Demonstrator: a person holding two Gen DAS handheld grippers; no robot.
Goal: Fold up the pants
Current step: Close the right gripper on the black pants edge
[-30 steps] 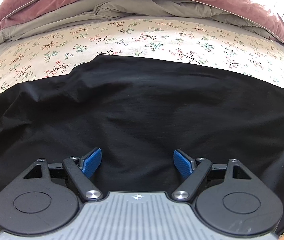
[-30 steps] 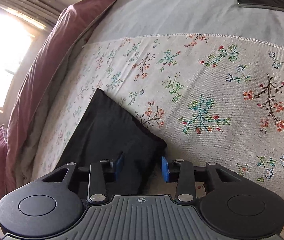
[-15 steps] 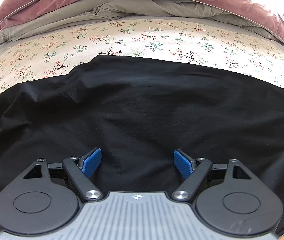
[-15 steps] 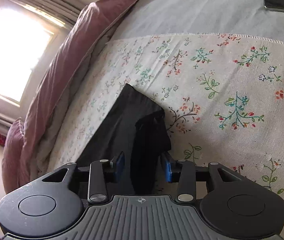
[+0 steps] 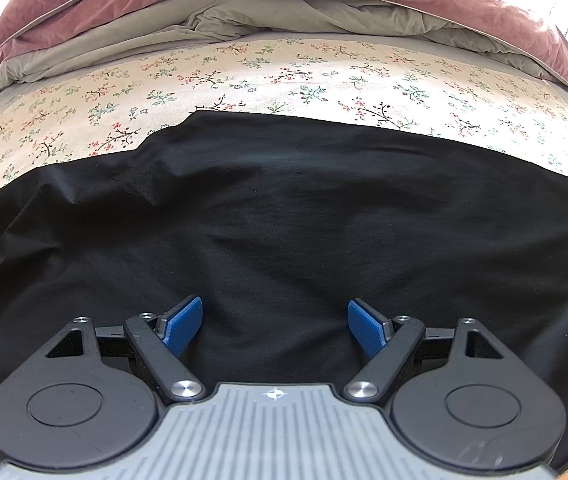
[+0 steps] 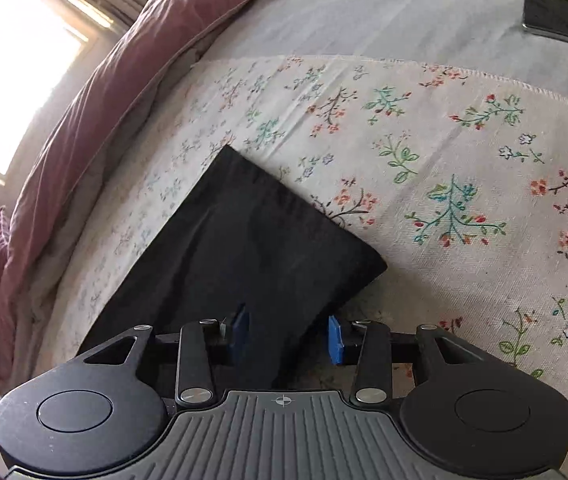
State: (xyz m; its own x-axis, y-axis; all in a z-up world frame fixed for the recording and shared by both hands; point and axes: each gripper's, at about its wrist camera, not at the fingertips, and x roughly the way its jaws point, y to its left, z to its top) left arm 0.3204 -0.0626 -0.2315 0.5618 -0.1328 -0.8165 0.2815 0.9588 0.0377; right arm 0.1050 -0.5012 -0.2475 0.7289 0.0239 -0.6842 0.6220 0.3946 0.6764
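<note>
Black pants spread on the bed, their end between the right gripper's jaws.

The pants (image 5: 284, 220) lie flat across the floral bedspread (image 5: 244, 76). The left gripper (image 5: 275, 320) hovers over the cloth with its jaws spread wide, holding nothing. The right gripper (image 6: 289, 330) has the corner of the leg end (image 6: 252, 240) between half-parted jaws; the pads do not visibly press it. The step looks like taking hold for a lengthwise fold; next, the right jaws likely need to clamp the hem.
</note>
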